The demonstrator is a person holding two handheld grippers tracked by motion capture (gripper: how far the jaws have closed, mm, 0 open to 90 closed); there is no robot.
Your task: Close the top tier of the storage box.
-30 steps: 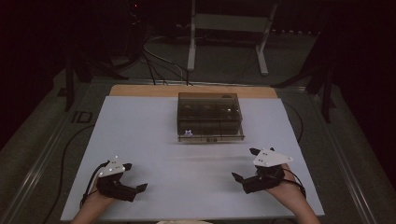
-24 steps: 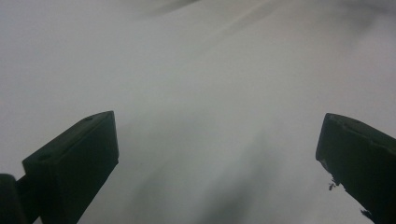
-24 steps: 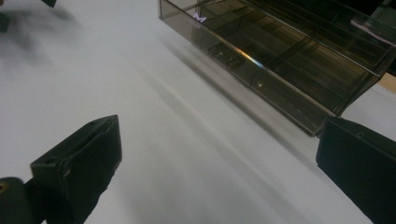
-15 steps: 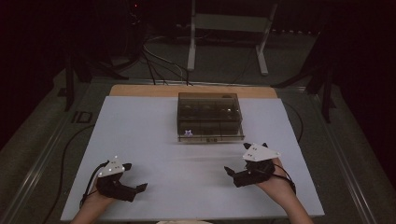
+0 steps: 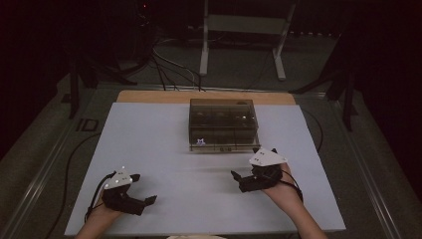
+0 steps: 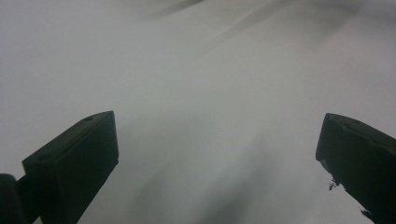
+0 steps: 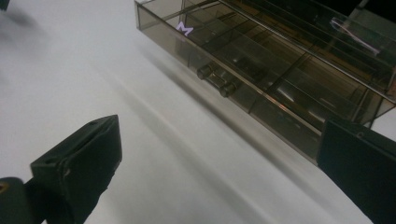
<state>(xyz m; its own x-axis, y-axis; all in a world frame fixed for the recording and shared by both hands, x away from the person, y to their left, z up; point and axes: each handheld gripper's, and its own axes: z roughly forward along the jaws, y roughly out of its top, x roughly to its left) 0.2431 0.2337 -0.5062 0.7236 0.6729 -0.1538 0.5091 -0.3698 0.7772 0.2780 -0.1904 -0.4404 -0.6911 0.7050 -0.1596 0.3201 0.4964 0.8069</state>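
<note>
A smoky clear plastic drawer box (image 5: 222, 124) stands at the back middle of the white table (image 5: 149, 149); the right gripper view shows its front (image 7: 280, 60) with two small knobs (image 7: 215, 79) and a small white mark (image 7: 185, 29). My right gripper (image 5: 238, 179) is open, low over the table just in front of the box's right corner, jaws pointing left. My left gripper (image 5: 145, 204) is open near the front left edge, jaws pointing right, with nothing between them. In the left gripper view only bare table surface (image 6: 201, 93) lies ahead.
A wooden strip (image 5: 204, 96) runs along the table's far edge. Behind it stand a white metal stand (image 5: 241, 40) and cables on a dark floor. Cables trail off the table's left side (image 5: 69, 169).
My right gripper has moved left and slightly forward, toward the front of the drawer box. The left gripper has stayed in place.
</note>
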